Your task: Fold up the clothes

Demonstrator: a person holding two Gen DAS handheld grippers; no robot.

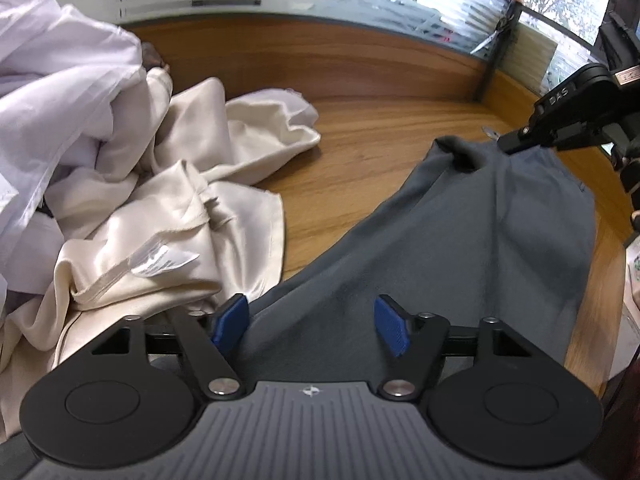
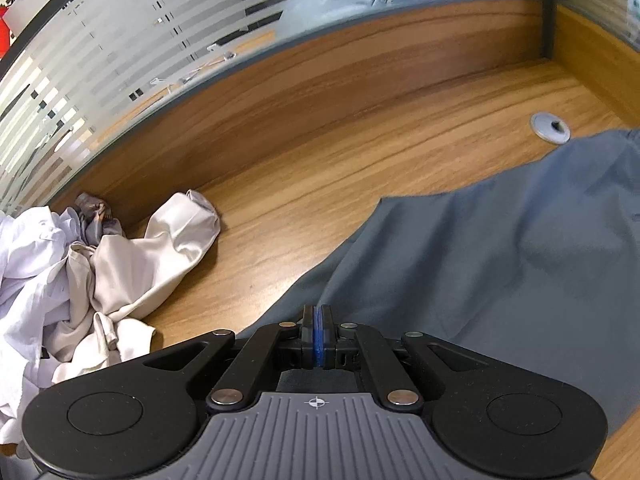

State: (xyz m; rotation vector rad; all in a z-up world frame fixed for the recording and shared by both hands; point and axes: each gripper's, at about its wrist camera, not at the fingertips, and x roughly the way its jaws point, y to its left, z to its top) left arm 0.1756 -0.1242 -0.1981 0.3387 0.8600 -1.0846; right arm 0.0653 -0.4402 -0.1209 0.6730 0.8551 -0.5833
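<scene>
The wood-grain desk (image 2: 320, 168) is showing a smooth, faintly glossy finish, while the grey garment (image 1: 460, 248) is lying as soft matt cloth. The cream garment (image 1: 208, 152) is catching light with a satin sheen beside thin white fabric (image 1: 60, 80); the partition glass (image 2: 120, 60) is looking frosted in stripes.

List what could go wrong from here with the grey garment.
1. The left gripper stands open over the grey garment right beside the cream cloth; closing there may catch both.
2. The right gripper pinches only a small bit of grey fabric at the far edge; a pull might slip it free.
3. The garment's right side lies near the desk edge and may slide off.
</scene>
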